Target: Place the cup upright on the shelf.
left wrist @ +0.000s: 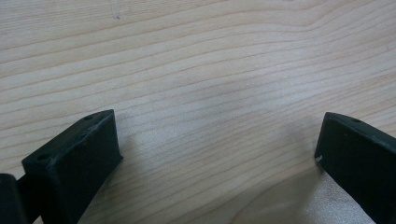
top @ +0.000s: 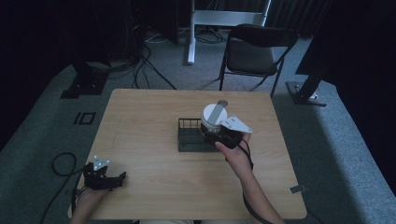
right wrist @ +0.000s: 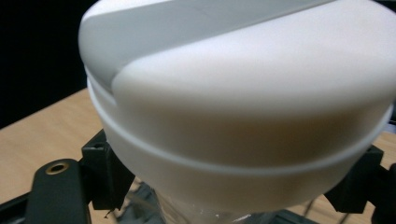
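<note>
Dim grey carpet, cables and a folding chair (top: 256, 49) surround the pale wooden table (top: 149, 116), whose landmark is the dark wire basket (top: 189, 135) near its middle. Well left of the basket, at the near edge, the left gripper (top: 103, 177) rests on bare wood, jaws spread wide and empty. Over the basket's right end, the right gripper (top: 223, 135) clamps a clear jar with a white lid (right wrist: 243, 93) below the lid. It looks mid-transfer; lowering or lifting next needs the jar kept upright, clear of the wires.

A dim lab or studio: wooden bench (top: 140, 140) on grey carpet, loose cables (top: 144, 60), black stands (top: 84, 81), and a folding chair (top: 254, 53).
</note>
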